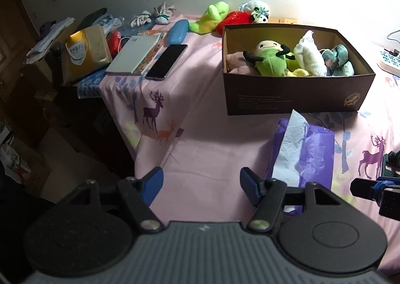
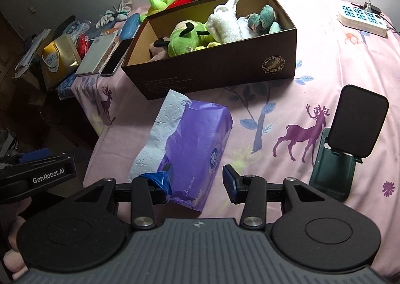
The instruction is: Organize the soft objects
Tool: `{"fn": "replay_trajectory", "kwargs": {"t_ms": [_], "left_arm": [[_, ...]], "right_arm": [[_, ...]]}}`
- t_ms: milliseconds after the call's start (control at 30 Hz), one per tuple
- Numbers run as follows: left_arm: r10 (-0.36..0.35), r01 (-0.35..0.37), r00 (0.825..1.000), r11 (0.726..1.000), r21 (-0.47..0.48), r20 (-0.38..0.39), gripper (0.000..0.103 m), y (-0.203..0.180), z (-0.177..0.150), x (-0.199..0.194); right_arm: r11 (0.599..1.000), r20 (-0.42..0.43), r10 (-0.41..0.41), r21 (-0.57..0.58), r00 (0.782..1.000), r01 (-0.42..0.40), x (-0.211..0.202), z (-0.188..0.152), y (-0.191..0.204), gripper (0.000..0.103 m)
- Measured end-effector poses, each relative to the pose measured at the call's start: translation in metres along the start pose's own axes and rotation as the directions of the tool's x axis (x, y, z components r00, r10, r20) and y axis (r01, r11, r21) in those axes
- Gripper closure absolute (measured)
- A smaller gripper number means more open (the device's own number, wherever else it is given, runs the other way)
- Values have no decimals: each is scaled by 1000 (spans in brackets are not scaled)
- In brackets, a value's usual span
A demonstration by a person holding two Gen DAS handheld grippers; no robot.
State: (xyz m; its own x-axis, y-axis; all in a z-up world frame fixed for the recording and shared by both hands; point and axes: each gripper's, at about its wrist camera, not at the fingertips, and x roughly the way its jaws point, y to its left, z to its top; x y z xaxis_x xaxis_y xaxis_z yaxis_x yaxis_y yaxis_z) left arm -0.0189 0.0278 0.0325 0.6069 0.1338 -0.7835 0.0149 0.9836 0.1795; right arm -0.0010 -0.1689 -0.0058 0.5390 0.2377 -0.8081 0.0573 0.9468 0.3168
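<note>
Right now both my claws hang over the pink deer-print bedsheet [image 2: 325,59], jaws apart and nothing between them: the left gripper [image 1: 201,184] over bare sheet, the right gripper [image 2: 197,180] just above the near end of the purple tissue pack [image 2: 197,139].

At twelve o'clock sits the brown shoebox [image 2: 225,69], already holding a green plush [image 2: 187,39], a white fluffy toy [image 2: 225,24] and a grey-green one [image 2: 262,18]. Past its far rim, at about eleven o'clock, lie a lime-green plush [image 1: 212,18], something red that may be a strawberry toy [image 1: 232,20], and a white woolly one [image 1: 257,10].

I judge these to be light, squashy and hard to damage, so pinching deep into the body should hold better than grabbing a limb. The tissue pack will likely crumple; I'd take it across its narrow width.
</note>
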Motion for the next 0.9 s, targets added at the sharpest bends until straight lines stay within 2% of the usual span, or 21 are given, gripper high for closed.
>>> {"fn": "replay_trajectory", "kwargs": {"t_ms": [167, 333, 600, 900], "left_arm": [[-20, 20, 1000, 999, 30, -2, 37, 6, 0, 6], [-34, 34, 999, 999, 36, -19, 37, 9, 3, 12], [-79, 83, 995, 993, 85, -57, 36, -14, 2, 22], [-131, 141, 988, 981, 133, -82, 36, -36, -1, 23]], "right_arm": [[999, 25, -6, 51, 1000, 5, -3, -4, 3, 76], [995, 35, -57, 79, 998, 54, -8, -11, 1, 76], [973, 14, -182, 147, 983, 178, -15, -20, -18, 76], [954, 28, -245, 187, 969, 236, -24, -30, -33, 76]]}}
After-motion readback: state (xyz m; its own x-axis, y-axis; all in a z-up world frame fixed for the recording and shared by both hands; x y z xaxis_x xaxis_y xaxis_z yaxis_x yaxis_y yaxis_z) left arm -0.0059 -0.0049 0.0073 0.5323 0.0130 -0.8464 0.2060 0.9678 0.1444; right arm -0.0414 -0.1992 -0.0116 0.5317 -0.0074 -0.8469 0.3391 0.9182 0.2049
